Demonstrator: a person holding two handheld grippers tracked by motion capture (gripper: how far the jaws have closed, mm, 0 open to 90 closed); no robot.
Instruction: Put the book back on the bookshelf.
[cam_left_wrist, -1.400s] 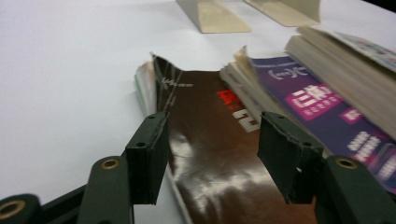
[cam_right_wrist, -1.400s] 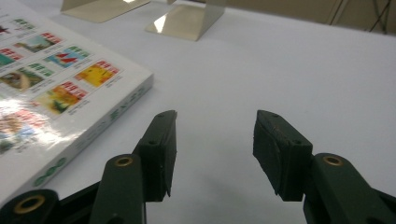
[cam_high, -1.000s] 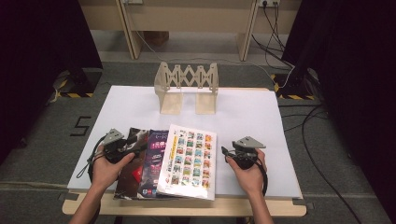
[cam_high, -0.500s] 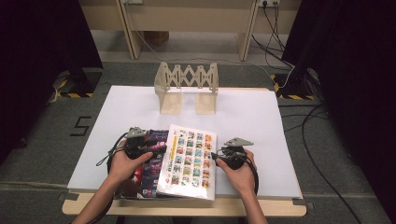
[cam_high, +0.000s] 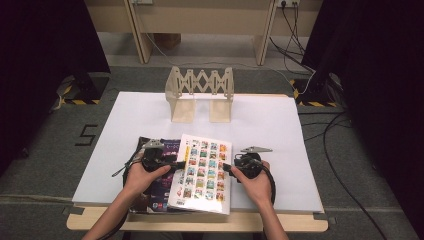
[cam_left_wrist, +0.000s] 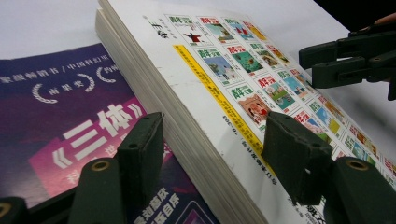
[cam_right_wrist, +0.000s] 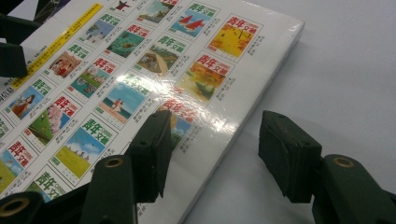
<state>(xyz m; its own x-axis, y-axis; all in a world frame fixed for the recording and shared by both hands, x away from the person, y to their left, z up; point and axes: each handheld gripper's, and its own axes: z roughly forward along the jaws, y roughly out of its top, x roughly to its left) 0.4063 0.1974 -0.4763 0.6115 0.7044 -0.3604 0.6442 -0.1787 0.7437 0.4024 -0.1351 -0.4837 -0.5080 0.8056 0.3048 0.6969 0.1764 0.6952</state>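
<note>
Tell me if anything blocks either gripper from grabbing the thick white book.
Nothing visible does. The left gripper already straddles the white book at its page edge, jaws open, and the right gripper straddles the opposite edge.

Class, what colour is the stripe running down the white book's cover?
Yellow stripe on the white book, clearest in the left gripper view.
</note>
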